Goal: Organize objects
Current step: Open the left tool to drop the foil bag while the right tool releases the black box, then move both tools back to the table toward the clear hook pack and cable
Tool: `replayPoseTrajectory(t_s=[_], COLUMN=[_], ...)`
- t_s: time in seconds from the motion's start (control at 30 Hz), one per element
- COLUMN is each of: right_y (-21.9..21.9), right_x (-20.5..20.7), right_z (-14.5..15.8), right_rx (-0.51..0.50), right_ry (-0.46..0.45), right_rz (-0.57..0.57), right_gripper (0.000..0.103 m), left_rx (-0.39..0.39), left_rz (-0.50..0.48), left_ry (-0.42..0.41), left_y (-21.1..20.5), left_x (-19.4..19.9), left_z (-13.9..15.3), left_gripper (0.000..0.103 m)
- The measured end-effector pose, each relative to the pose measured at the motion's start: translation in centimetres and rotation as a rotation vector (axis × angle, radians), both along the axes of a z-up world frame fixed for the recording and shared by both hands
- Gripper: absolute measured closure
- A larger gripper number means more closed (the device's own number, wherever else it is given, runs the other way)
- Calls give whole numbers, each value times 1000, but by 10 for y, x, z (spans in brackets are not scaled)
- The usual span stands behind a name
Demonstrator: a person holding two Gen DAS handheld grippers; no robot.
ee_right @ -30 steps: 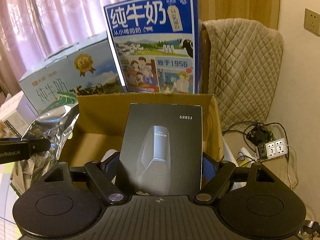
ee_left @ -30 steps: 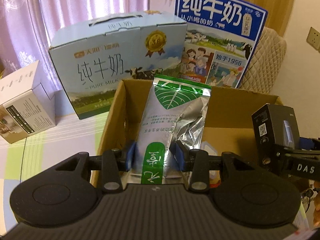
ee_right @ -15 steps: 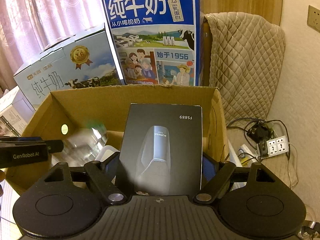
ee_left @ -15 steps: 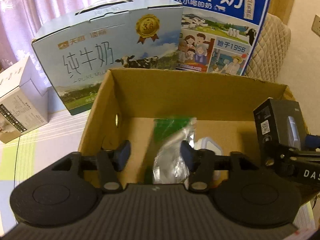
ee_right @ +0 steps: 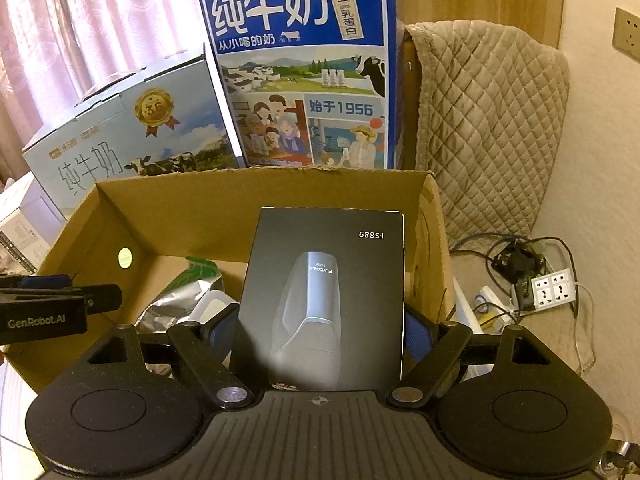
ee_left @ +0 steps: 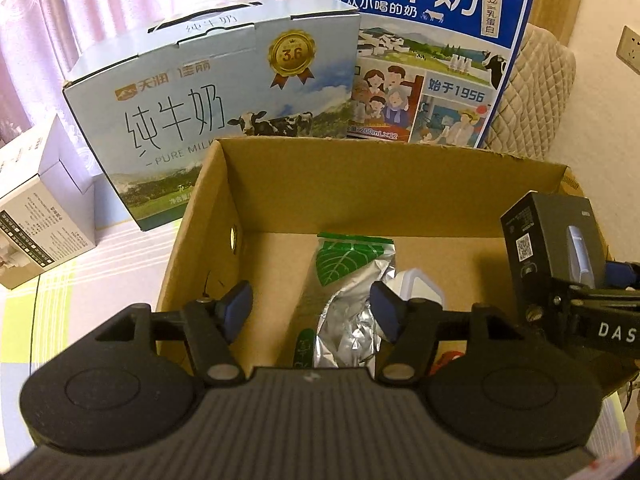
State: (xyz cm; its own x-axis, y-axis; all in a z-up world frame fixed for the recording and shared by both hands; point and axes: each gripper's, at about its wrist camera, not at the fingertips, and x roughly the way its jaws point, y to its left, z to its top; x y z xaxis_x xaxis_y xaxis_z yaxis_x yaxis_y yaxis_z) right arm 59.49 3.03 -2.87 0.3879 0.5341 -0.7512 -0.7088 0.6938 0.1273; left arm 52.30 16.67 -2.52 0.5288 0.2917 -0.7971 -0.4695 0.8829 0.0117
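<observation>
**Foil pouch in the carton, black box gripped above it**

The left claw hangs spread wide over the cardboard carton, holding nothing. Below it, the silver foil pouch with a green leaf print lies inside the carton beside a white plastic container. The right claw is clamped on the black box, upright over the carton's right side. Two milk cartons stand at the far side.
</observation>
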Motion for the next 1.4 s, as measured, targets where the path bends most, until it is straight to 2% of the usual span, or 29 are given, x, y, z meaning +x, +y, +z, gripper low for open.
replayPoseTrajectory(t_s=[0.17,0.3,0.4,0.9,1.2,1.4], right_y=[-1,-5,-10,-49,-66,-81], right_x=[4,0,-5,-39,-67,-88], right_z=[1,4,8,31,50,61], right_rx=[17,37,43,76,108,128], right_ry=[12,0,-18,13,9,4], right_rz=[-14,-4,5,20,32,35], right_gripper=[22,16,13,11,10,10], left_rx=[0,-7,-7,-18,-24,-29], left_rz=[-7,-10,-19,-46,-46,-41], left_ry=[-9,-20,-26,-88,-141,-149], left_y=[-2,-4,-5,-24,-38,-48], left_x=[-2,-7,-11,-47,-83,-114], left_z=[2,6,9,38,61,70], left_gripper=[34,25,24,18,18,17])
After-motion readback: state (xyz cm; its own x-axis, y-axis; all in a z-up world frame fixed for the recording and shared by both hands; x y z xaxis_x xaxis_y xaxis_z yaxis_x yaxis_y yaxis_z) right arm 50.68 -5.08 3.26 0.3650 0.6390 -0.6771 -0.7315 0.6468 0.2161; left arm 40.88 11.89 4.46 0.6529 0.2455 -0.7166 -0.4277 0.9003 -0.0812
